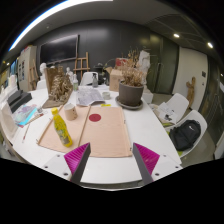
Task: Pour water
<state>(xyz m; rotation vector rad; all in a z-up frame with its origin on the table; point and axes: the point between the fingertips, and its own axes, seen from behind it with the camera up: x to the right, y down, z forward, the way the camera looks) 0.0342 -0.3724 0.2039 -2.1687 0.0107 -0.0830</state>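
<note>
A: On the table's (150,125) left side: clutter, then a yellow bottle (61,128) upright on the tan mat's (105,132) left edge. Well ahead of the left finger.

B: Middle?

A: Red disc (95,117) on the mat beyond the bottle. Cup (88,96) farther back, white, small. Potted plant (131,88) right of centre, dry stems.

B: Right?

A: Chairs and a dark bag (184,134) off the table edge.

B: Gripper (110,157)?

A: Fingers spread wide, pink pads (76,157) showing, nothing between them. It hangs short of the mat.

B: How does the bottle handle?

A: My guess: light plastic, thin wall, gives under squeeze, smooth and likely slippery. Tall and narrow, so tips easily. Take it mid-body, below the neck, fingers level either side. Can't tell whether it is capped or how full.
</note>
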